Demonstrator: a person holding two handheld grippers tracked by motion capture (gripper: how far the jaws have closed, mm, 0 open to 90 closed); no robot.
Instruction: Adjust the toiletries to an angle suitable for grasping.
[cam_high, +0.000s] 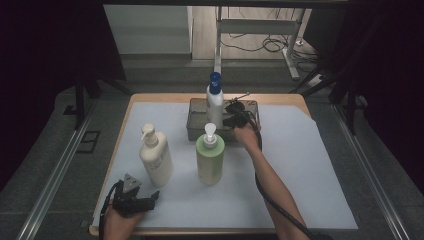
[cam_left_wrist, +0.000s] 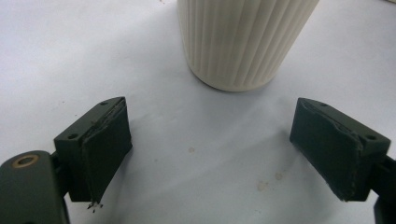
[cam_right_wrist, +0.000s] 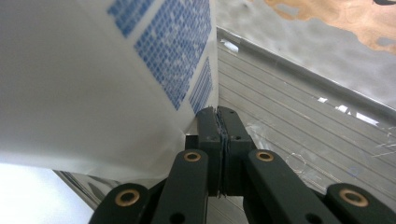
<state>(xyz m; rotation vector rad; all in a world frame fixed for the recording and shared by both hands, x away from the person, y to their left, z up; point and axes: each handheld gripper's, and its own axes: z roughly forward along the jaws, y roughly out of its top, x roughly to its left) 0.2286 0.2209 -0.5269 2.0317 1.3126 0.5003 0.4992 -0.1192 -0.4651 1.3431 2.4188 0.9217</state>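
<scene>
The white bottle (cam_high: 215, 102) with the blue cap stands in the metal basket (cam_high: 250, 106) at the back of the counter (cam_high: 300, 150). The right claw (cam_right_wrist: 218, 116), pressed together on nothing, lies against its side. The left claw (cam_left_wrist: 205, 149) rests spread near the cream bottle (cam_left_wrist: 243, 42).

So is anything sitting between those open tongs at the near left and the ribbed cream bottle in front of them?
Nothing visible does. In the left gripper view the left tongs stand open over bare white paper, and the ribbed cream pump bottle stands straight ahead, apart from both pads. The green pump bottle stands off to the side.
</scene>
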